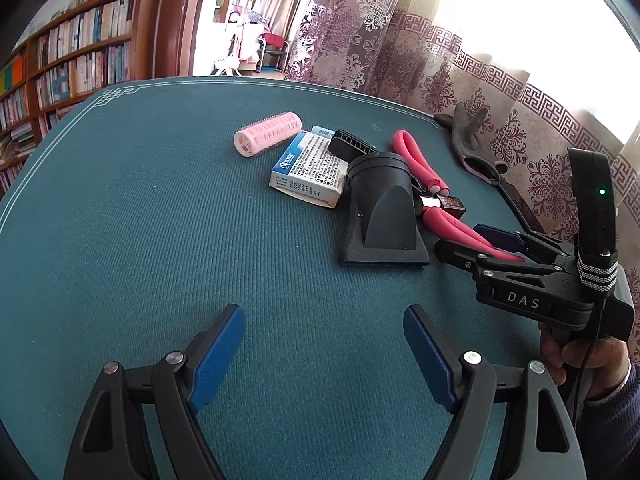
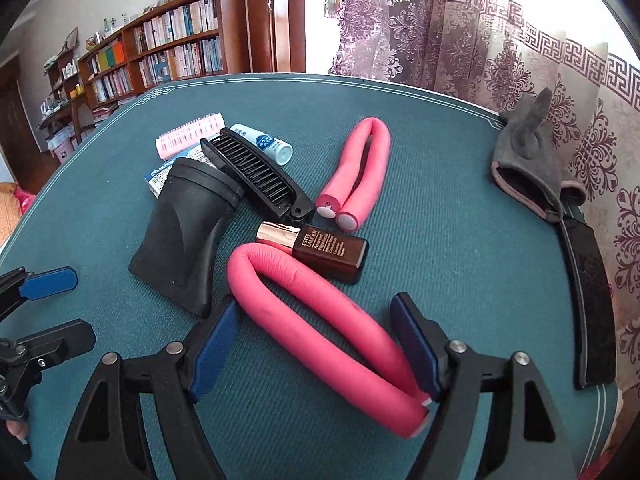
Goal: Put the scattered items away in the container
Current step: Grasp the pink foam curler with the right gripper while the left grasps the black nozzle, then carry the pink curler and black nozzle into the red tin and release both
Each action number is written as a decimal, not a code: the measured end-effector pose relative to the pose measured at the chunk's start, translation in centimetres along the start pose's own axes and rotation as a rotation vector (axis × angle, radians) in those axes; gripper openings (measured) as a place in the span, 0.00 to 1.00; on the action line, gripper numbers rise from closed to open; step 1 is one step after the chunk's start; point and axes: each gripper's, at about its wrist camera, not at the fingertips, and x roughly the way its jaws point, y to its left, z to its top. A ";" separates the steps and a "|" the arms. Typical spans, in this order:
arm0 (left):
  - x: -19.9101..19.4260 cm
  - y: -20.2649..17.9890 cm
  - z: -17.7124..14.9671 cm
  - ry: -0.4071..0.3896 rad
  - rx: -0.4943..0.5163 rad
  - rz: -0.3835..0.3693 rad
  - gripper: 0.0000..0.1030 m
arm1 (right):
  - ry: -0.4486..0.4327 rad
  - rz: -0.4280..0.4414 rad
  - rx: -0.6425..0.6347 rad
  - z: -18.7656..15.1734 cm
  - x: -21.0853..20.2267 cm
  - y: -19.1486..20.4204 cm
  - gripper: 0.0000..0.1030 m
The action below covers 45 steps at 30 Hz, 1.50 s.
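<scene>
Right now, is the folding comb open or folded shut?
Open. In the right wrist view the black folding comb lies on the table with its teeth exposed, its hinge end toward the brown bottle.

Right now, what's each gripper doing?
Left gripper: open, holding nothing.
Right gripper: open, straddling the pink foam curler, not clamped.

Full bookshelves (image 2: pixel 160 48), patterned purple curtains (image 2: pixel 460 28), wooden door frame (image 2: pixel 280 16) behind green table (image 1: pixel 160 220)

From my left wrist view the black nozzle (image 1: pixel 380 204) hides most of the brown bottle (image 1: pixel 450 205) and comb (image 1: pixel 350 143) — the box (image 1: pixel 308 168) print is too small for me to read.
</scene>
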 end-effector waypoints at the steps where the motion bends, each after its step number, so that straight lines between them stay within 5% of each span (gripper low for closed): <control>1: 0.0 0.0 0.0 -0.001 0.003 0.001 0.81 | 0.000 0.001 0.011 -0.2 -0.3 -0.1 0.58; 4: 0.0 -0.1 0.0 -0.003 0.008 0.002 0.81 | 0.009 0.006 0.043 -0.9 -1.4 -0.1 0.31; 6: 0.0 -0.1 0.0 -0.005 0.009 0.001 0.81 | 0.014 0.021 0.075 -1.9 -2.2 0.0 0.25; 16: 0.7 -0.8 1.0 0.015 0.002 0.014 0.81 | -0.039 0.047 0.233 -6.7 -5.8 -0.2 0.24; 32: 6.7 -6.0 6.6 0.001 0.043 0.104 0.80 | -0.114 0.067 0.415 -8.2 -6.5 -3.8 0.24; 33: 7.1 -6.3 6.8 -0.005 0.051 0.119 0.79 | -0.114 0.065 0.413 -8.2 -6.4 -3.7 0.24; 36: 8.1 -6.8 6.8 -0.002 0.092 0.148 0.53 | -0.117 0.067 0.412 -8.3 -6.5 -3.6 0.24; 45: 6.6 -6.7 5.5 -0.014 0.095 0.108 0.53 | -0.125 0.074 0.422 -8.5 -6.5 -3.8 0.24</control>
